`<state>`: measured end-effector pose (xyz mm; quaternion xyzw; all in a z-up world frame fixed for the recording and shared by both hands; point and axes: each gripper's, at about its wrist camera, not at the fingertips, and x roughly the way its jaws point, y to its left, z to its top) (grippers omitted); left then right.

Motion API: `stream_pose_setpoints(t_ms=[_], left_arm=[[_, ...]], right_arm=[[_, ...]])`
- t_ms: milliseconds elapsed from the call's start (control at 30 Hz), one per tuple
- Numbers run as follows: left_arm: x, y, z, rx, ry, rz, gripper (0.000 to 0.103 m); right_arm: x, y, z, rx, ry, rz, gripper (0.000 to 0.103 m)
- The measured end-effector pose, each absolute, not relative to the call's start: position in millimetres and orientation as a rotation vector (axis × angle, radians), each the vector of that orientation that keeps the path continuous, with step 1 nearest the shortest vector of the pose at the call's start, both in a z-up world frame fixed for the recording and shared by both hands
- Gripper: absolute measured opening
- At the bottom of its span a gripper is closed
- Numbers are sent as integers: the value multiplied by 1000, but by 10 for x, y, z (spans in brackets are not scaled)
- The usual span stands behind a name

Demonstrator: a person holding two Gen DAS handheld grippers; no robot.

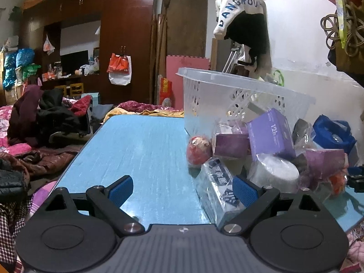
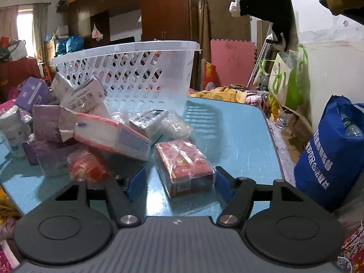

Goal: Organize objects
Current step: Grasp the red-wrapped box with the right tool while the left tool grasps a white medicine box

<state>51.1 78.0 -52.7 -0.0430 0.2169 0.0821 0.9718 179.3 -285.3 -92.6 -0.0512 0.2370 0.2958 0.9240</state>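
Note:
A pile of wrapped goods lies on the blue table (image 1: 141,150) in front of a white plastic basket (image 1: 218,91). My left gripper (image 1: 183,191) is open above bare tabletop. Its right finger (image 1: 244,192) overlaps a blue-and-white wrapped packet (image 1: 216,182); a red round item (image 1: 198,150) and a purple box (image 1: 270,134) lie beyond. In the right wrist view, a red box in clear wrap (image 2: 184,166) lies between the fingers of my right gripper (image 2: 179,184). The right pad (image 2: 221,185) is at the box's edge, and the left pad (image 2: 136,183) stands apart from it.
The basket (image 2: 127,72) stands behind a red-and-white carton (image 2: 113,136) and several small packets. A blue bag (image 2: 329,154) stands off the table's right edge, a green-and-white bag (image 2: 286,77) behind it. Clothes are heaped on a bed (image 1: 45,122) to the left.

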Motion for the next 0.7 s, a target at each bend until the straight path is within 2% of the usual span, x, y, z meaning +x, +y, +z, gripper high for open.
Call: stream_pose_setpoints(t_ms=[167, 300, 400, 433, 467, 600, 700], left_arm=[[577, 687, -569, -87, 451, 138, 96], [617, 720, -651, -76, 492, 146, 93], [599, 740, -683, -53, 494, 171, 82], [596, 736, -681, -46, 494, 177, 76], [599, 728, -677, -41, 493, 178, 68], [599, 729, -669, -40, 480, 172, 47], [593, 762, -659, -53, 467, 155, 45]], right_arm=[[1813, -2862, -922, -86, 491, 610, 66], [1807, -2860, -915, -83, 490, 614, 61], [1801, -2861, -913, -82, 489, 614, 56], [1801, -2864, -910, -80, 489, 614, 52], [1804, -2865, -903, -79, 490, 613, 52], [1795, -2878, -899, -70, 484, 615, 49], [1763, -2904, -879, -66, 471, 614, 49]])
